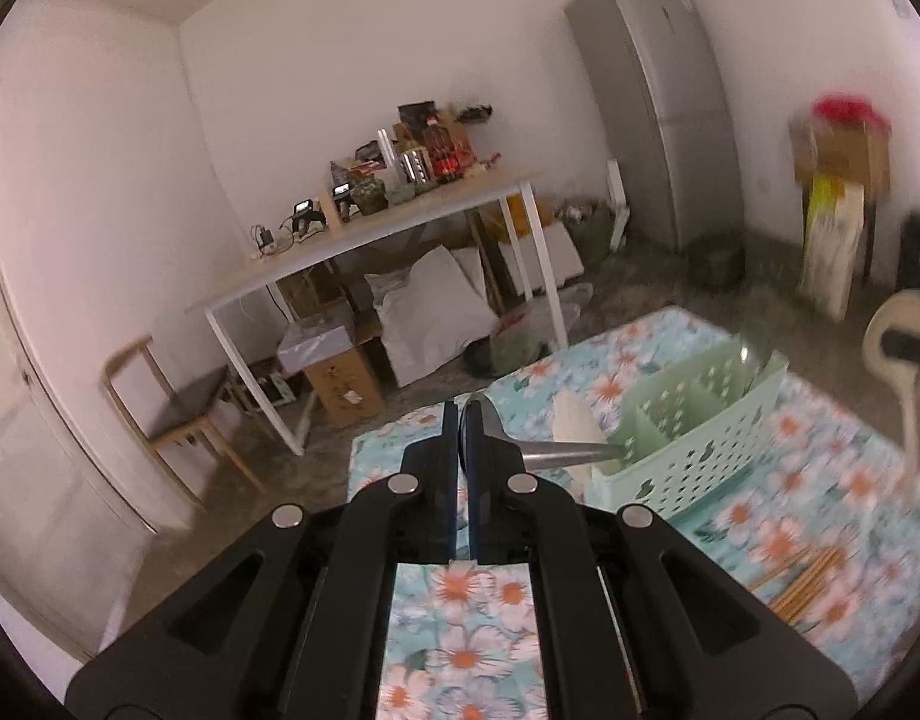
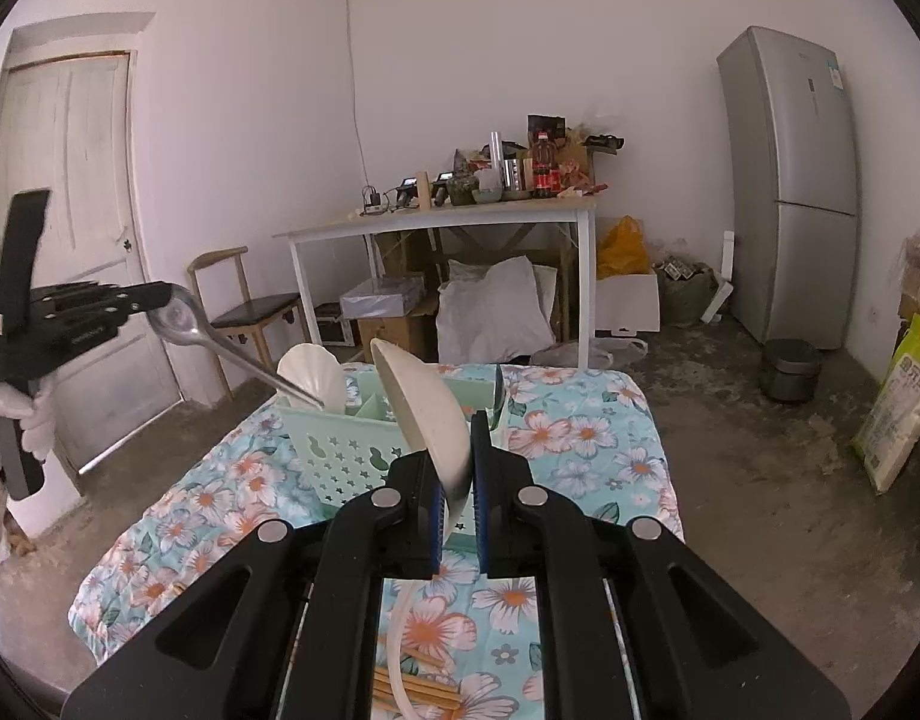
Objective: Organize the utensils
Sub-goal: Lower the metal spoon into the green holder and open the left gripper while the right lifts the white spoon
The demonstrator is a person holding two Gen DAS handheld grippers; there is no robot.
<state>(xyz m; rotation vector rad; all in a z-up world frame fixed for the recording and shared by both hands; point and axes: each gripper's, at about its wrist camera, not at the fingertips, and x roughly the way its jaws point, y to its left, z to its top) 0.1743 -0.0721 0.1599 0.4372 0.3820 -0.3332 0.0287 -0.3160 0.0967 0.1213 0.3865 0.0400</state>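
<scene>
a: left gripper (image 1: 461, 438) is pinching the metal spoon (image 1: 538, 447) by its bowl, fingers pressed nearly together on it. the handle points down into the green basket (image 1: 709, 438), probably so it drops into a slot handle-first.

b: makes sense. and the right one?

a: right gripper (image 2: 458, 468) is clamped on the white ladle (image 2: 426, 414), pads squeezing the bowl edge-on. the handle hangs below the fingers, toward the chopsticks (image 2: 420, 687) on the floral cloth (image 2: 586, 438).

b: so neither utensil is in yet?

a: the spoon's handle tip sits at the basket's left compartment, beside a white scoop (image 2: 312, 375) already standing there. can't tell if it touches bottom. the ladle is still fully outside, in front of the basket.

b: poses?

a: both point slightly downward. seen from the right wrist, the left gripper comes in from the side, rolled over, with a gloved hand (image 2: 21, 414) on its grip. right one is held square to the basket, near its front wall.

b: chopsticks untouched?

a: yes, lying loose on the cloth, close to the camera.
</scene>
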